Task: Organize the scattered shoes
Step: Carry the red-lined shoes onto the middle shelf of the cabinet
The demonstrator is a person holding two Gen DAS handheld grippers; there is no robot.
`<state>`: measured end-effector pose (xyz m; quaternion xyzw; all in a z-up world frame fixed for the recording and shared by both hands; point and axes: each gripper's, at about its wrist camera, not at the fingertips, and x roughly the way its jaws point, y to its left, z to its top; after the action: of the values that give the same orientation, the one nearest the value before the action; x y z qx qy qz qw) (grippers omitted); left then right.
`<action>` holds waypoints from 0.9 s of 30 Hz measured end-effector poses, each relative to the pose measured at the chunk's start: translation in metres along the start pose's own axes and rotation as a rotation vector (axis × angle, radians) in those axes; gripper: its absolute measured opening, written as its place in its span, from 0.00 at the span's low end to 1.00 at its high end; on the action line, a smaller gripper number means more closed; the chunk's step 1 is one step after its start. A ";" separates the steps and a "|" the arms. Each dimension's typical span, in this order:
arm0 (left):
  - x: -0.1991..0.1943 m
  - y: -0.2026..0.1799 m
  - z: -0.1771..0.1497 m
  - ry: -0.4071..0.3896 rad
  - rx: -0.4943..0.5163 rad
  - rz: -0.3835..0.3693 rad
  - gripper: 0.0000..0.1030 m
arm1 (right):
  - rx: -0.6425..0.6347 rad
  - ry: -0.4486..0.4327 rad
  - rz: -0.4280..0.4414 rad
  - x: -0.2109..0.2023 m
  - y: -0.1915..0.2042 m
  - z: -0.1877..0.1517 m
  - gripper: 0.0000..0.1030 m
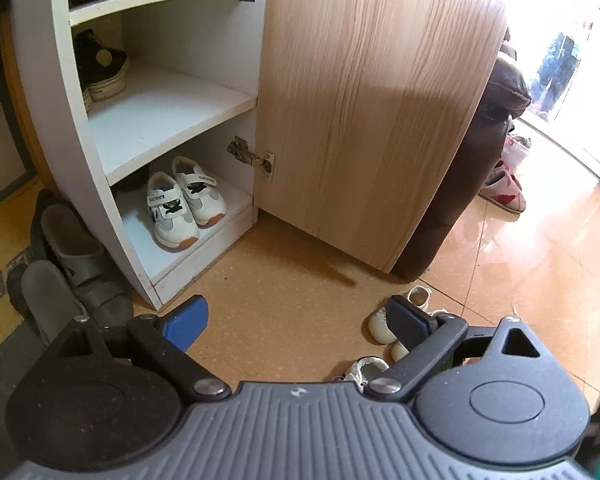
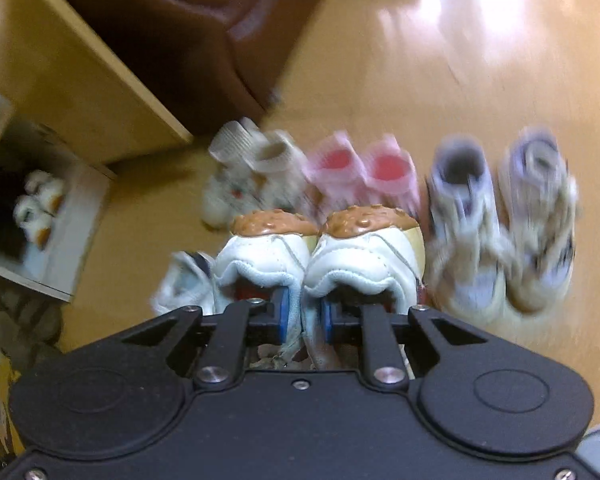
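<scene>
My right gripper (image 2: pixel 304 314) is shut on a pair of small white shoes with brown soles (image 2: pixel 320 248). It pinches their inner collars together and holds them above the floor, toes pointing away. Below them, blurred, stand a beige pair (image 2: pixel 252 168), a pink pair (image 2: pixel 364 172) and a lilac-and-white pair (image 2: pixel 500 220). My left gripper (image 1: pixel 298 320) hangs open over bare floor in front of the open shoe cabinet (image 1: pixel 160 112). Small white shoes (image 1: pixel 380 320) lie by its right finger. White sneakers (image 1: pixel 184 200) sit on the bottom shelf.
The wooden cabinet door (image 1: pixel 360 120) stands open to the right. Black shoes (image 1: pixel 100 64) sit on the middle shelf. Grey slippers (image 1: pixel 76 264) lie left of the cabinet. A brown sofa (image 1: pixel 500 120) and a red-and-white shoe (image 1: pixel 504 192) are behind the door.
</scene>
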<state>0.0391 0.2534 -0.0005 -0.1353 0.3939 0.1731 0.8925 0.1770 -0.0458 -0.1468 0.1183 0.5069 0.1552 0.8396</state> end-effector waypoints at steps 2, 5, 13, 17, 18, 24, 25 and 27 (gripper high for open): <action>-0.002 0.005 -0.001 -0.004 -0.003 0.008 0.94 | -0.069 -0.051 0.034 -0.022 0.020 0.016 0.16; -0.005 0.019 -0.003 -0.006 -0.028 0.023 0.94 | -0.136 -0.117 0.098 -0.046 0.051 0.044 0.16; -0.009 0.047 -0.006 -0.007 -0.072 0.038 0.94 | -0.338 -0.237 0.279 -0.080 0.153 0.110 0.16; -0.009 0.055 -0.005 -0.006 -0.086 0.036 0.94 | -0.411 -0.268 0.348 -0.086 0.202 0.139 0.16; -0.008 0.057 -0.005 -0.005 -0.090 0.036 0.94 | -0.428 -0.274 0.361 -0.085 0.215 0.145 0.16; -0.008 0.066 -0.004 0.000 -0.114 0.034 0.94 | -0.537 -0.298 0.438 -0.082 0.287 0.172 0.16; -0.007 0.067 -0.004 0.001 -0.118 0.033 0.94 | -0.565 -0.299 0.453 -0.079 0.305 0.176 0.16; -0.007 0.068 -0.003 0.001 -0.122 0.032 0.94 | -0.589 -0.299 0.471 -0.080 0.323 0.178 0.16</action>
<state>0.0047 0.3118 -0.0050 -0.1833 0.3853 0.2108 0.8795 0.2542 0.2150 0.1148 0.0067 0.2721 0.4629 0.8436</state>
